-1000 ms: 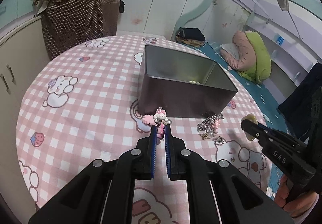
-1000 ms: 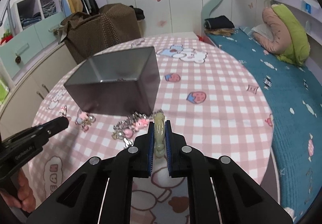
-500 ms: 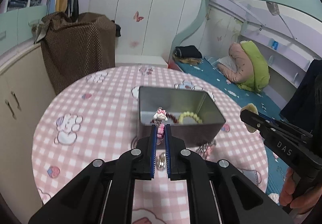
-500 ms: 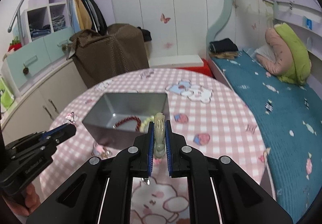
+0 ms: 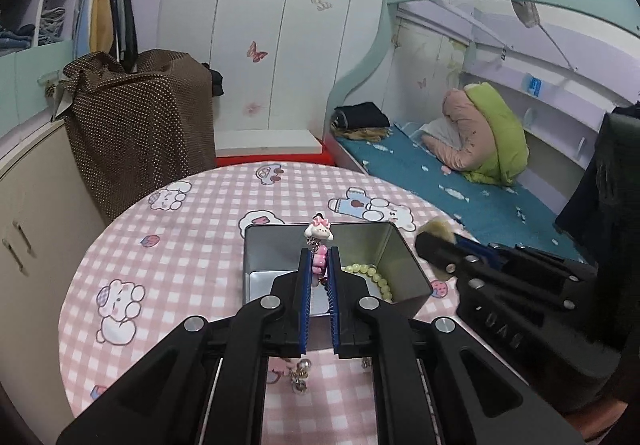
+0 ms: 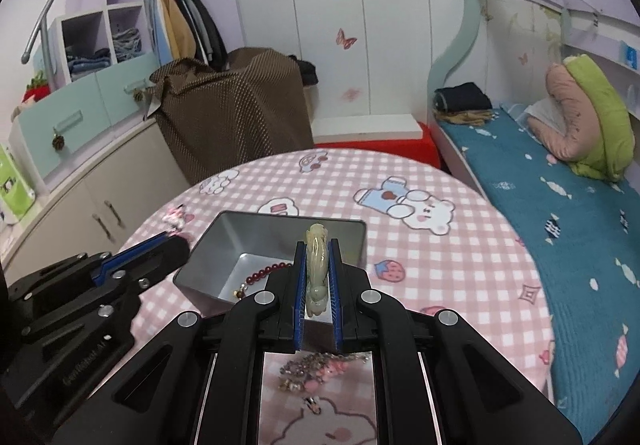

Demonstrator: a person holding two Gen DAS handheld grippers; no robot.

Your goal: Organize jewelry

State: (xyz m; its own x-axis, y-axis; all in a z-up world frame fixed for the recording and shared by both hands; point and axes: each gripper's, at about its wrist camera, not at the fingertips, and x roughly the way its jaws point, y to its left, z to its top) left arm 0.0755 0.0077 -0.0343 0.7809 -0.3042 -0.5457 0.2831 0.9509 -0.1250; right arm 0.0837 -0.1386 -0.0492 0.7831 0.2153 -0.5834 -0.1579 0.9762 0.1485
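The left gripper (image 5: 319, 265) is closed on a pink charm (image 5: 319, 245) with a small white bunny head and a pink bow on top; the charm stands up between the blue pads, above the metal tin (image 5: 404, 265). The right gripper (image 6: 318, 269) is closed on a pale green jade bangle (image 6: 317, 265), which is held on edge between its pads, also over the tin.

The tin is an open rectangular box of grey metal. It stands near the middle of the round table (image 5: 180, 245), which has a pink checked cloth with cartoon bears and strawberries. Inside the tin, a bracelet of pale green beads (image 5: 370, 277) lies by the right wall in the left wrist view, and a dark red bead bracelet (image 6: 268, 271) lies on the floor of the tin in the right wrist view.

On the cloth, between the tin and the near edge of the table, there is a small heap of other jewelry (image 6: 320, 369): a silver chain with pink pieces and some pearl-like beads. It is partly hidden under the gripper frames, so I cannot tell each piece.

Beyond the far edge of the table are a brown dotted bag (image 6: 240, 105) and a bed with a blue cover (image 6: 560, 185).
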